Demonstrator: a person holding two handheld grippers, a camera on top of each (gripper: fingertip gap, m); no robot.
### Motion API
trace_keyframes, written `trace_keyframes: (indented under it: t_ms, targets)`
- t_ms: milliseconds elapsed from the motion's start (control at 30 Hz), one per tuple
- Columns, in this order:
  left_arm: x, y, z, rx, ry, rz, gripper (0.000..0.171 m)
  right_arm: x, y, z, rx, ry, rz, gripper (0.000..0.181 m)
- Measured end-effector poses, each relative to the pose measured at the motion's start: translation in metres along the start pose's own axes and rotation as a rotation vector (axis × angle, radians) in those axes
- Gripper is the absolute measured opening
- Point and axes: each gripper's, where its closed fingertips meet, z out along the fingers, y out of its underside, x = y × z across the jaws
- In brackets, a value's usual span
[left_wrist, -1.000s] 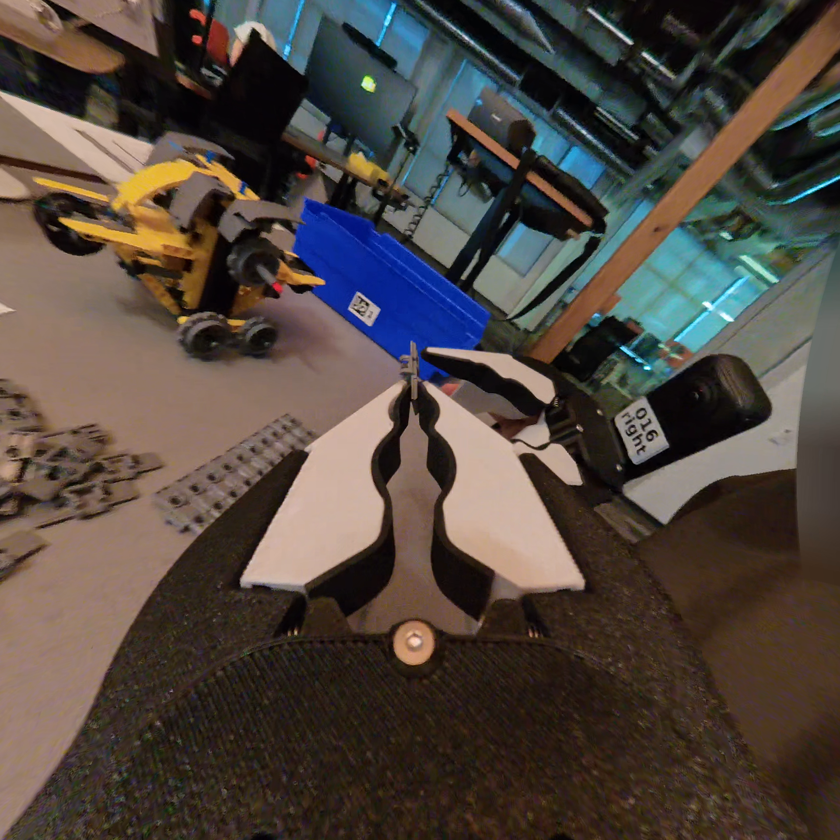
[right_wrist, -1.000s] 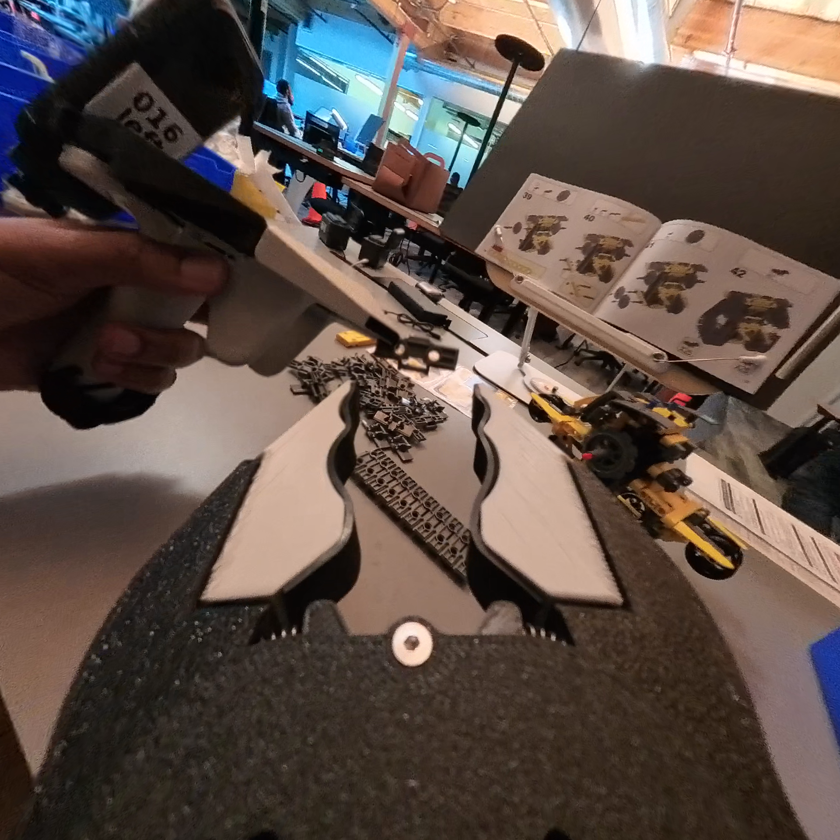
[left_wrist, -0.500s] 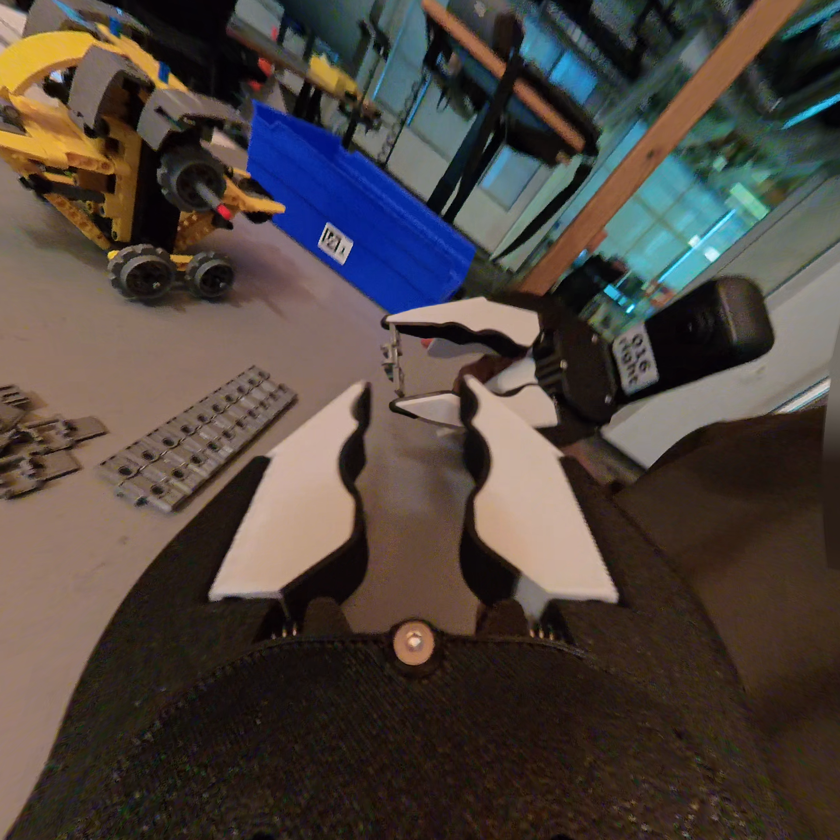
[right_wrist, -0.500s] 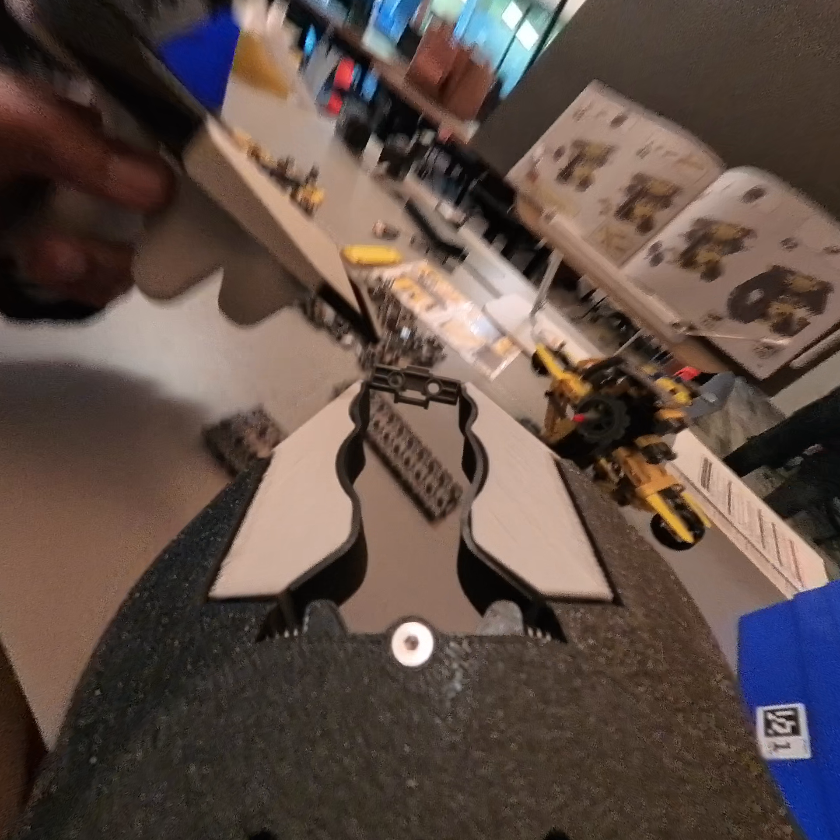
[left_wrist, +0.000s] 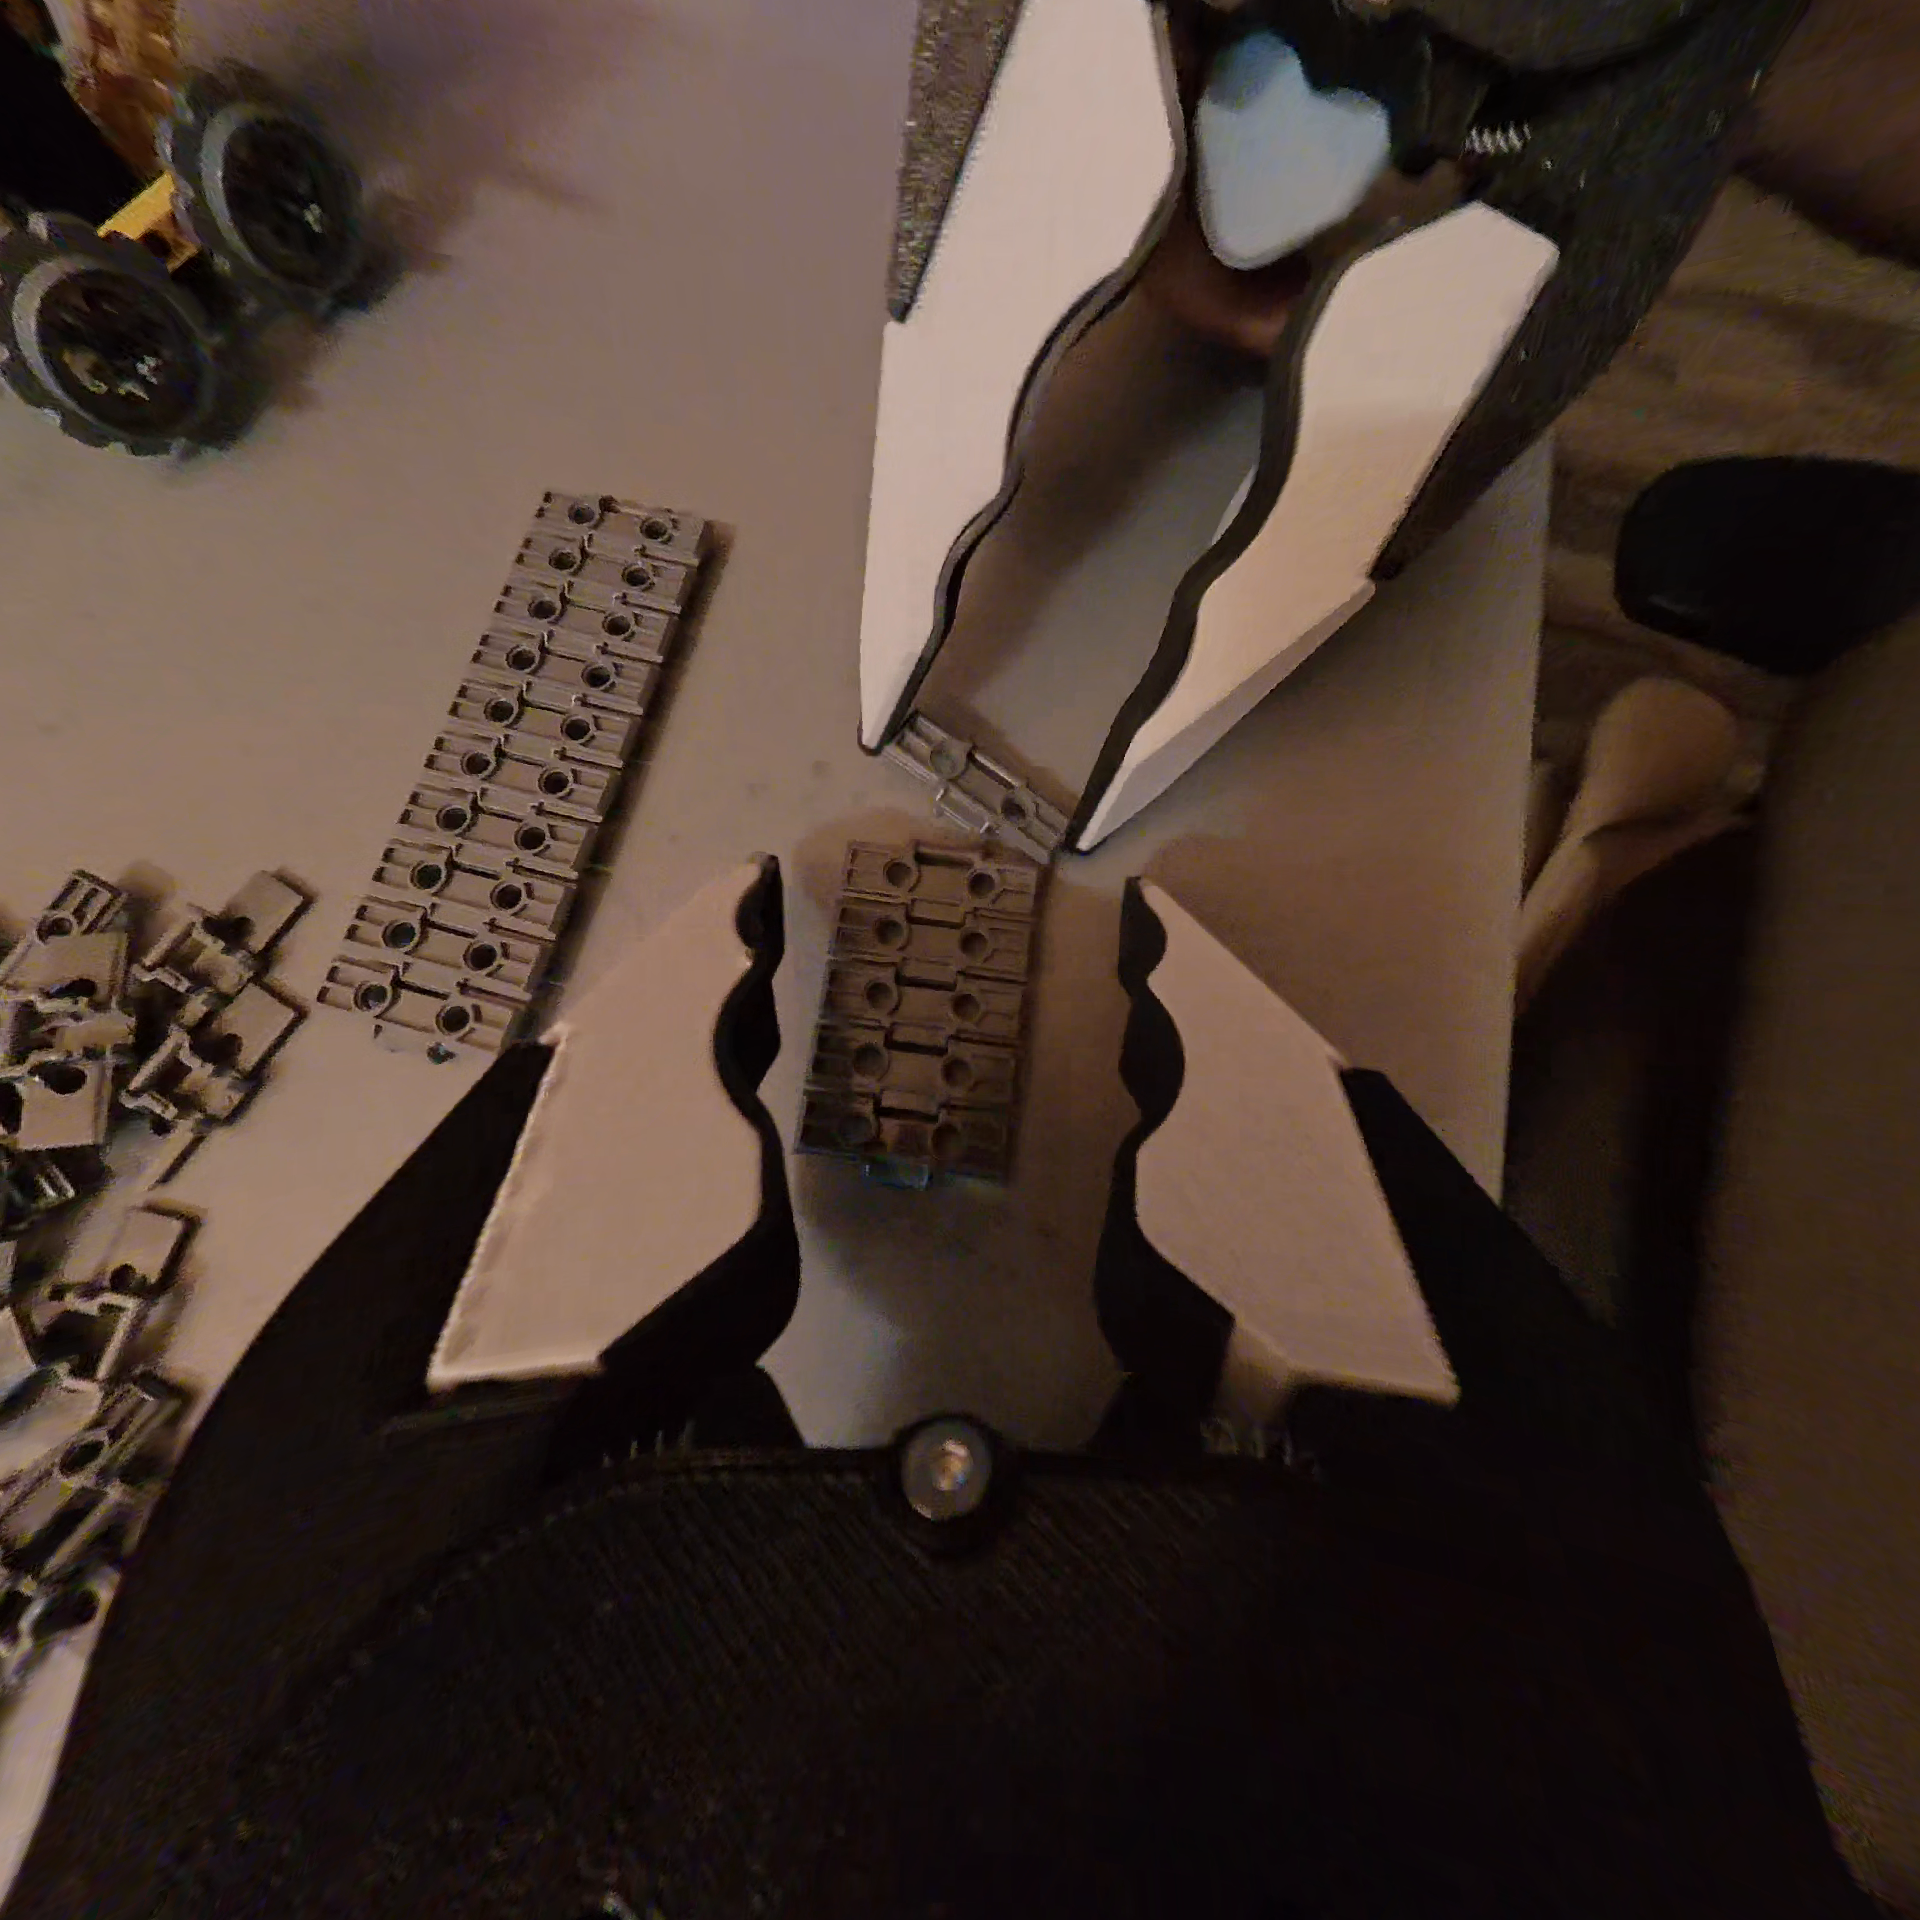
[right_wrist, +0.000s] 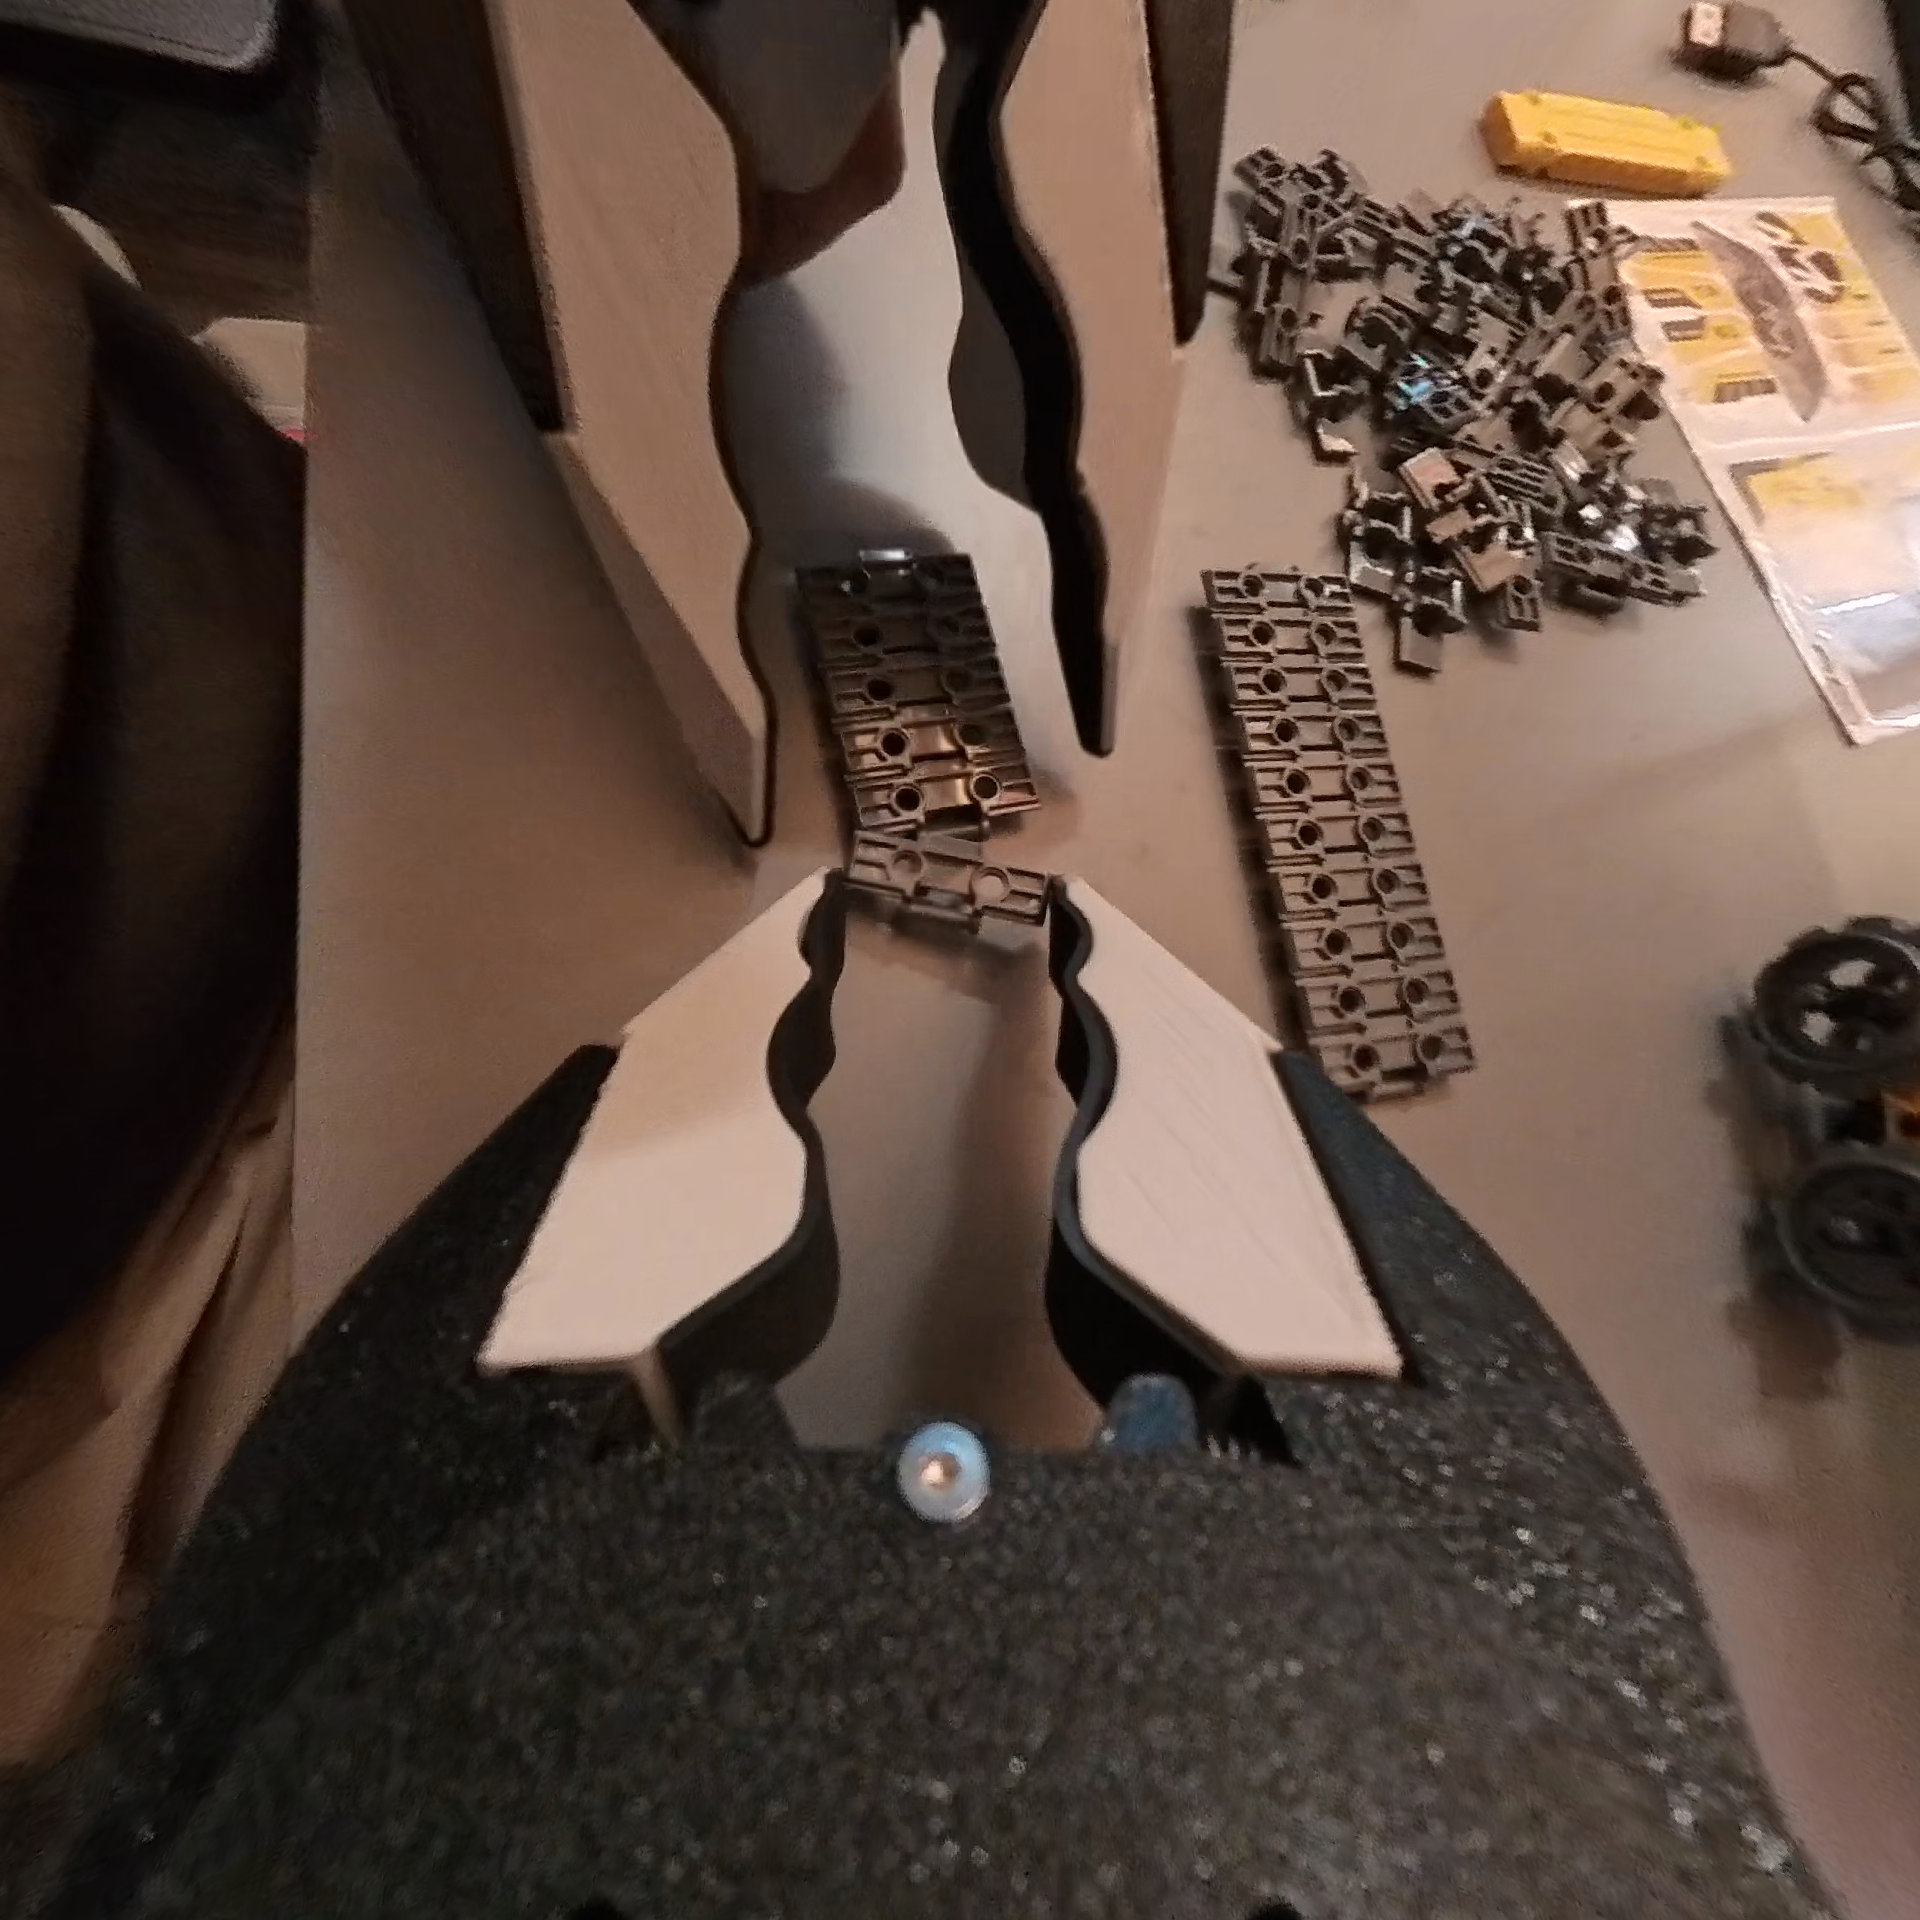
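A short grey track strip (left_wrist: 925, 1008) lies flat on the table between the fingers of my open left gripper (left_wrist: 951, 883). My right gripper (left_wrist: 977, 792) comes in from the far side, shut on a single grey track link (left_wrist: 977, 784), which it holds tilted against the far end of the strip. In the right wrist view the right gripper (right_wrist: 945, 885) pinches the link (right_wrist: 945, 888) at its fingertips. The short strip (right_wrist: 914, 696) lies just beyond it, straddled by the left gripper (right_wrist: 925, 790).
A longer track strip (left_wrist: 520, 769) lies to the left, also in the right wrist view (right_wrist: 1335, 831). A pile of loose links (right_wrist: 1455, 395), a yellow piece (right_wrist: 1605, 140) and printed sheets (right_wrist: 1787, 395) lie beyond. The yellow vehicle's wheels (left_wrist: 156, 291) stand far left. The table edge (left_wrist: 1527, 727) runs close on the right. The grippers are tip to tip, or close to it. The yellow piece (right_wrist: 1605, 140) is about equally far from each gripper, around 30 cm.
The left gripper held the link in the air, then let go as the right gripper took it. Both have dropped to the table over the short strip.
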Motion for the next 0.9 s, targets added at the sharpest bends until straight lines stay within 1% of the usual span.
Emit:
trace_keyframes:
  t_ms: [200, 333, 433, 467, 533, 633, 700, 833, 900]
  targets:
    - [0.008, 0.002, 0.005, -0.011, 0.05, 0.021, 0.043, -0.004, -0.005, 0.002, 0.045, -0.13, -0.041, 0.039]
    - [0.008, 0.002, 0.005, -0.012, 0.063, 0.033, 0.044, -0.007, -0.004, 0.005, 0.034, -0.192, -0.073, 0.039]
    - [0.006, 0.003, 0.004, -0.014, 0.063, 0.036, 0.054, -0.01, -0.004, 0.006, 0.027, -0.221, -0.07, 0.039]
    - [0.006, 0.003, 0.004, -0.016, 0.065, 0.038, 0.057, -0.01, -0.004, 0.006, 0.028, -0.222, -0.074, 0.04]
    - [0.006, 0.004, 0.001, -0.014, 0.068, 0.04, 0.06, -0.012, -0.005, 0.005, 0.035, -0.217, -0.077, 0.049]
    - [0.006, 0.003, -0.004, 0.006, 0.081, 0.041, 0.06, -0.014, -0.009, 0.001, 0.057, -0.217, -0.028, 0.053]
    - [0.007, 0.003, -0.006, 0.024, 0.098, 0.041, 0.058, -0.011, -0.009, -0.002, 0.051, -0.191, -0.002, 0.052]
    - [0.008, 0.003, -0.005, 0.024, 0.115, 0.037, 0.056, -0.005, -0.014, -0.003, 0.085, -0.12, -0.016, 0.036]
    - [0.008, 0.004, -0.005, 0.018, 0.115, 0.036, 0.053, -0.002, -0.011, -0.001, 0.086, -0.101, -0.019, 0.031]
